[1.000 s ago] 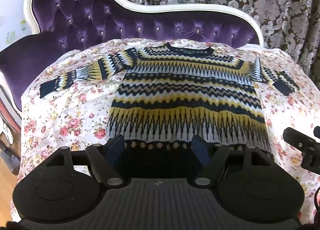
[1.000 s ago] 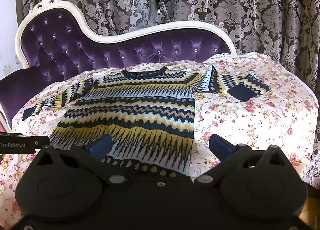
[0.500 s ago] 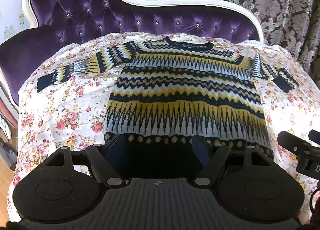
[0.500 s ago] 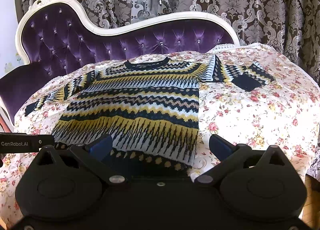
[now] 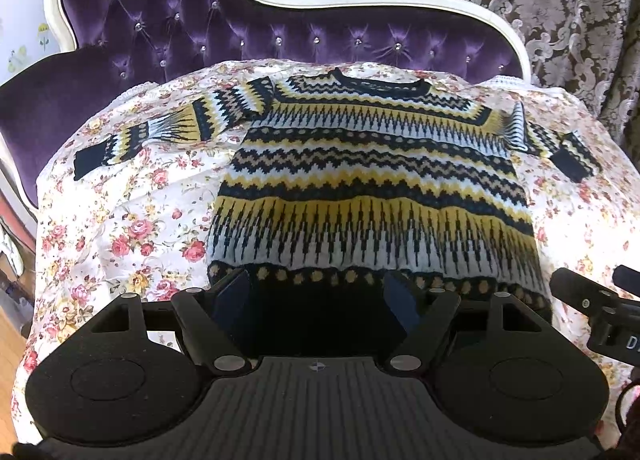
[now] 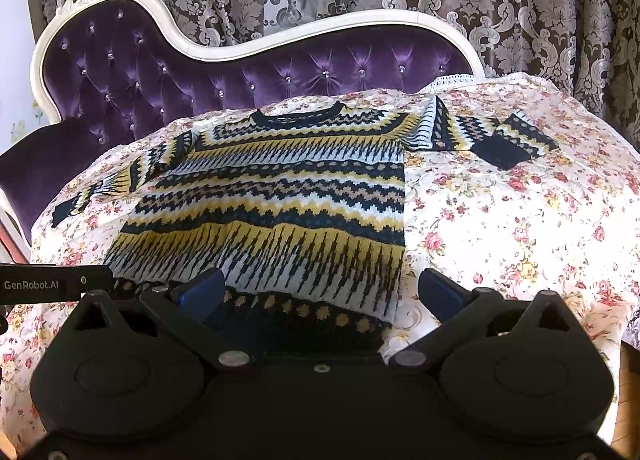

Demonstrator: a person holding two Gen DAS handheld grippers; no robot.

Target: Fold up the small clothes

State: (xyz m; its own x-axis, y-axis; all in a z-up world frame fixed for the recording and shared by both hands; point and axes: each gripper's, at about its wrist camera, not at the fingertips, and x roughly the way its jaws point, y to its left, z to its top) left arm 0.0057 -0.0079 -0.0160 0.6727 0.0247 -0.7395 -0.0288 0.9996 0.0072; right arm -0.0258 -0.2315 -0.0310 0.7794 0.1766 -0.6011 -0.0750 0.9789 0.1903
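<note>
Sofa [image 5: 168, 40] in tufted purple velvet carries a floral sheet [image 5: 132, 220]; a zigzag-knit sweater [image 5: 372, 188] lies flat on it, sleeves spread, hem at the sheet's near edge. Left gripper [image 5: 318, 294] and right gripper [image 6: 320, 292] hover over the hem, jaws spread wide, holding nothing.

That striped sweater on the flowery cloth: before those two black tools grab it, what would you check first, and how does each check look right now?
1. Sweater lies flat, front up: ok.
2. Both sleeves spread out: not ok; the right sleeve is bent back on itself.
3. Left tool open over the hem: ok.
4. Right tool open, straddling the hem's right corner: ok.
5. Fingers touching the fabric: cannot tell.
6. Floral cloth smooth underneath: ok, only light wrinkles.
</note>
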